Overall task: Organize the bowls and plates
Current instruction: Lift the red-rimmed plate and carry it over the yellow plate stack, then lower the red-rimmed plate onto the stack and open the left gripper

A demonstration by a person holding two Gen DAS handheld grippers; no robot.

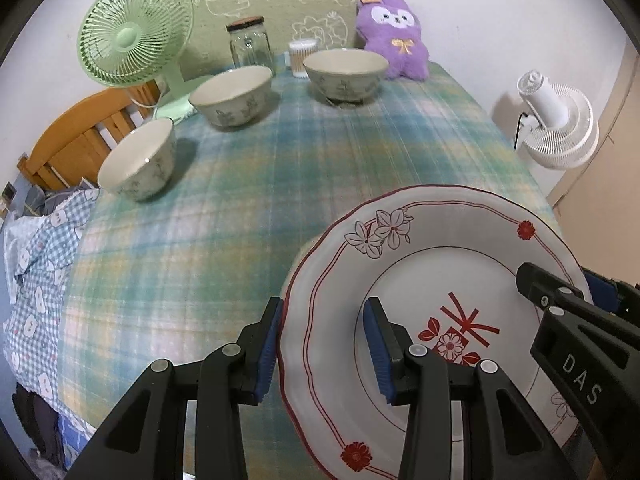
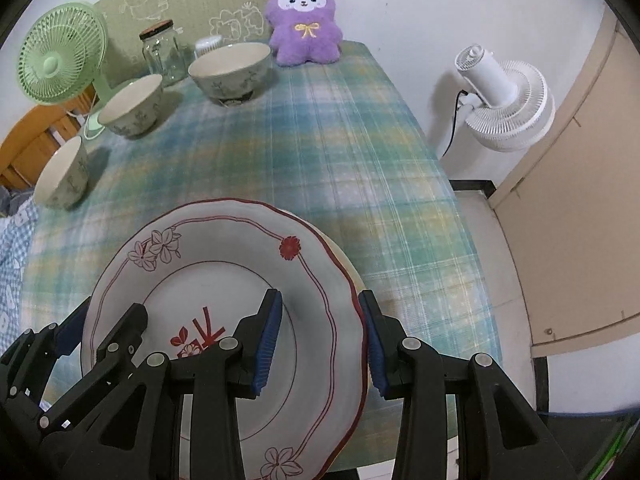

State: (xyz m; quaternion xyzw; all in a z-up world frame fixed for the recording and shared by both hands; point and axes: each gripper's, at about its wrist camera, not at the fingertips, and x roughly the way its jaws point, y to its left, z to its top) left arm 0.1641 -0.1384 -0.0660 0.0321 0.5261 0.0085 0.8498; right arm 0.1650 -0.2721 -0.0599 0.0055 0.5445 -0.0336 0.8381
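Left wrist view first: the left tool (image 1: pixel 322 344) straddles the near-left rim of the plate (image 1: pixel 432 264), one blue pad outside the rim, the other on the plate's face, jaws part-way closed and apparently clamped on it. From the right wrist view the right tool (image 2: pixel 320 338) does the same on the opposite rim, so the plate is carried between both tools, tilted, above the checked cloth of the desk (image 2: pixel 320 152). A pale edge peeks from beneath the plate (possibly a second plate under it, I cannot say for sure).

Three bowls wait further back: the near bowl (image 1: pixel 138 162) at the left edge, the middle bowl (image 1: pixel 232 96) beside the green fan (image 1: pixel 134 32), and the far bowl (image 1: pixel 346 74) in front of the purple plush toy (image 1: pixel 394 36).

My read: this is the plate-carrying step, with the bowls not yet gathered. Next comes a level set-down, both tools lowering together so neither rim slips, then easing open.

Writing: "DAS" in white letters on the right tool's body, seen from the left wrist. The plate carries a red character at its centre, which I cannot read with confidence.
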